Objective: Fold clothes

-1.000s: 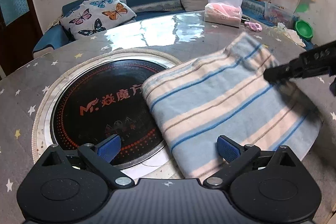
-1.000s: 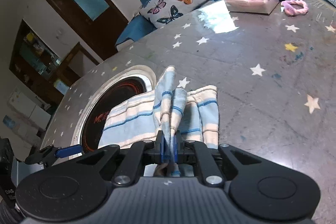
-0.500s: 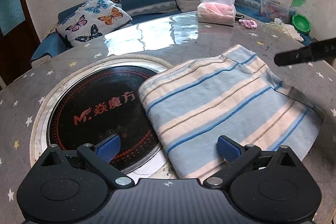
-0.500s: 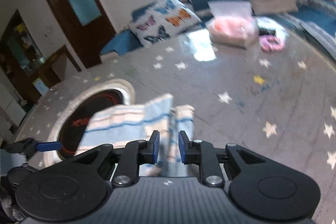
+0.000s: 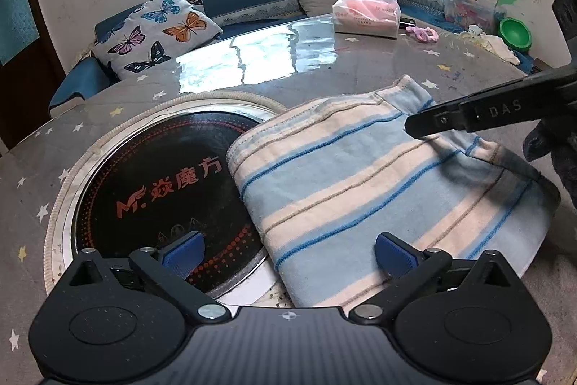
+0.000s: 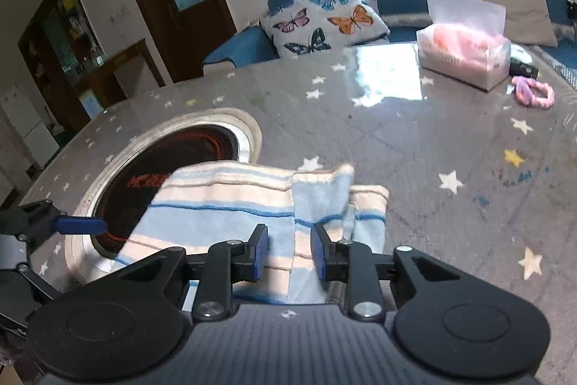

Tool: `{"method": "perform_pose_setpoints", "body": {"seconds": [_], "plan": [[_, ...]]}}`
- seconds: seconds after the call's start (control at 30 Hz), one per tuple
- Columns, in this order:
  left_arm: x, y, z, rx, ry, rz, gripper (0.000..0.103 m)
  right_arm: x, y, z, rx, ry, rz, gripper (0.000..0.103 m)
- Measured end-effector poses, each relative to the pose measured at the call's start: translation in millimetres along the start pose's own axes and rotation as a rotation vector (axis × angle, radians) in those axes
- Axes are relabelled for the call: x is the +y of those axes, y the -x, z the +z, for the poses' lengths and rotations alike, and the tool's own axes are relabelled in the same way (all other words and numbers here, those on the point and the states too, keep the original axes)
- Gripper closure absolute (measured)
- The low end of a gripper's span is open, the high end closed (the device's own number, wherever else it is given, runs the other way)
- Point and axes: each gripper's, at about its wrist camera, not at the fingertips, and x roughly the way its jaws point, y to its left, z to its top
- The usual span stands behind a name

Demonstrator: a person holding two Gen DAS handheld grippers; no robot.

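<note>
A folded garment with light blue and cream stripes lies flat on the round table, its left edge over the black cooktop. It also shows in the right wrist view, with a folded flap at its far right. My left gripper is open and empty, just above the garment's near edge. My right gripper is open and empty, hovering over the garment's right part. Its finger shows in the left wrist view above the garment's far right corner.
A round black induction cooktop is set into the star-patterned table. A tissue box, a pink hair tie and a green bowl stand at the far side. A butterfly cushion lies on the bench behind.
My right gripper was shut on a raised fold of the garment; it has opened and let it go. The garment now lies flat. My left gripper stayed open and hardly moved.
</note>
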Motion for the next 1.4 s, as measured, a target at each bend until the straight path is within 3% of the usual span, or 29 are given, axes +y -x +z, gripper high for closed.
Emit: {"method": "perform_pose_setpoints", "body": {"seconds": [0.17, 0.47, 0.8, 1.13, 1.3, 1.4], "plan": [[7, -6, 9, -0.006, 0.021, 0.016, 0.000, 6, 6, 8, -0.033, 0.035, 0.010, 0.063], [18, -23, 23, -0.002, 0.053, 0.061, 0.000, -5, -24, 19, -0.001, 0.042, 0.027, 0.062], [35, -47, 46, -0.011, 0.109, 0.119, 0.000, 4, -19, 16, -0.009, 0.134, -0.020, 0.059], [43, -59, 48, 0.014, 0.141, 0.154, 0.000, 4, -19, 16, -0.005, 0.159, -0.034, 0.059], [25, -48, 63, -0.046, 0.096, 0.099, 0.000, 4, -18, 15, -0.009, 0.170, -0.034, 0.058], [14, -57, 69, -0.044, 0.058, 0.096, 0.000, 5, -18, 14, -0.014, 0.185, -0.036, 0.058]]}}
